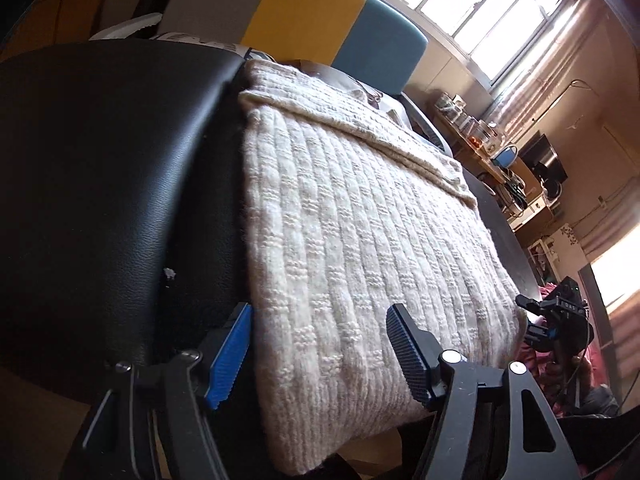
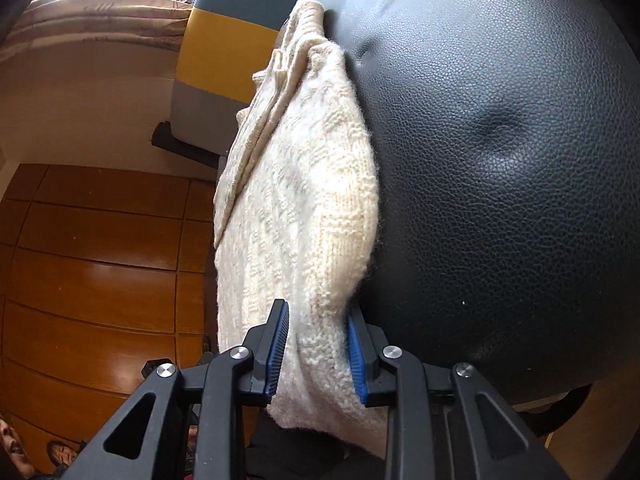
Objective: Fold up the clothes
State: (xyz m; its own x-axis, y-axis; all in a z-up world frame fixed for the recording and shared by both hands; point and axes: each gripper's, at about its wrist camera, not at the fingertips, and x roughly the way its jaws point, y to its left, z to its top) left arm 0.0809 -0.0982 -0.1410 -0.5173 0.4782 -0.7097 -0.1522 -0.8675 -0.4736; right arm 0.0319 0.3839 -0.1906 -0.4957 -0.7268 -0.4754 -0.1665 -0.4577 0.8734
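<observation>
At the bottom of both views, each hand-held gripper meets the cream knit sweater point(image 1: 352, 248) lying on black leather. The right hand-held gripper point(image 2: 316, 344) pinches its near corner; the left hand-held gripper point(image 1: 320, 356) straddles the hem, jaws half open, apparently not yet gripping. Judged mid-fold: next, close the left, lift both corners together.

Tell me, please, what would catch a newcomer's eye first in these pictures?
The cream knit sweater stands out, spread over the black leather seat and filling the middle of both views. In the right wrist view, the right gripper has its jaws closed on the sweater's near edge. Behind the seat, a yellow and blue cushion sits below a bright window.
</observation>
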